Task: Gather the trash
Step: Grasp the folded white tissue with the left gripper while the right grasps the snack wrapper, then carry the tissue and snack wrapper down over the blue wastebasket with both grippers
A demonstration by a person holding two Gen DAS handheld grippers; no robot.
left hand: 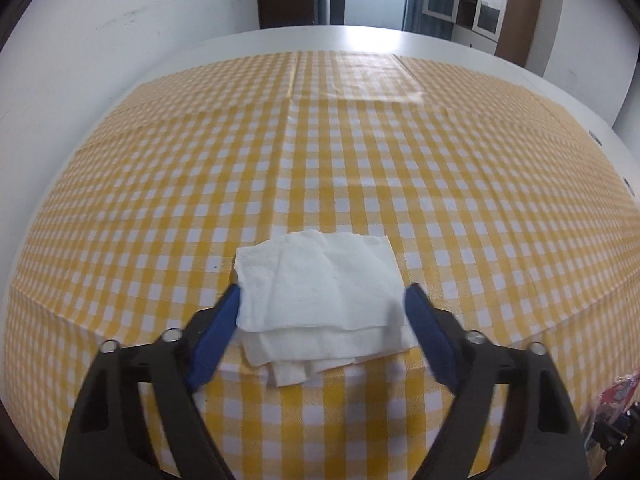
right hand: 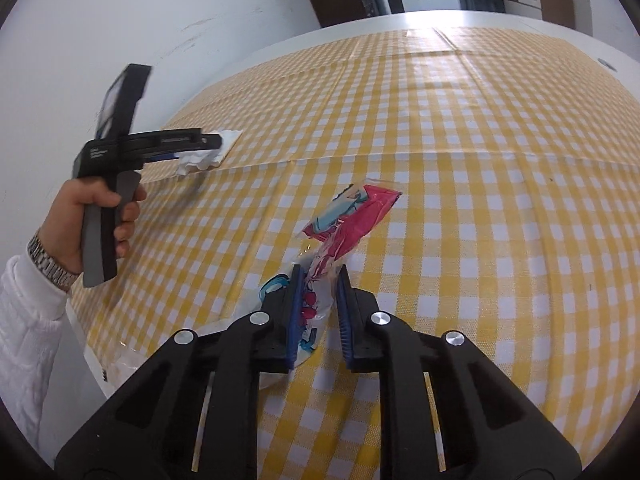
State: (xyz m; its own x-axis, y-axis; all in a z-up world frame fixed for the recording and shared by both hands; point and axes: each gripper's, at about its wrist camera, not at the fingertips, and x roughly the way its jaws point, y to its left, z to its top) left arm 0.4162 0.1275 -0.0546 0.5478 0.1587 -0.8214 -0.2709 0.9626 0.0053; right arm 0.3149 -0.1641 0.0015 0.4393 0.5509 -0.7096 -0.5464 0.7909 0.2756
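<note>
2 grippers close in on 2 pieces of trash lying on the yellow checked tablecloth (left hand: 360, 168).

The left gripper (left hand: 324, 300) straddles the folded white paper napkin (left hand: 320, 288), which sits near the tablecloth's near-left edge; its pads look to be at the napkin's sides, but whether they press it I cannot tell. The napkin looks light, soft and layered, likely to crumple or shed a sheet, so pinching the whole stack at its near edge seems safest. The right gripper (right hand: 319, 280) is clenched on the crinkled neck of a clear plastic wrapper (right hand: 352, 210) printed in red and blue, lying toward the tablecloth's near middle. It looks thin, slippery and nearly weightless. The print is too crumpled to read, and no brand is legible.
</note>
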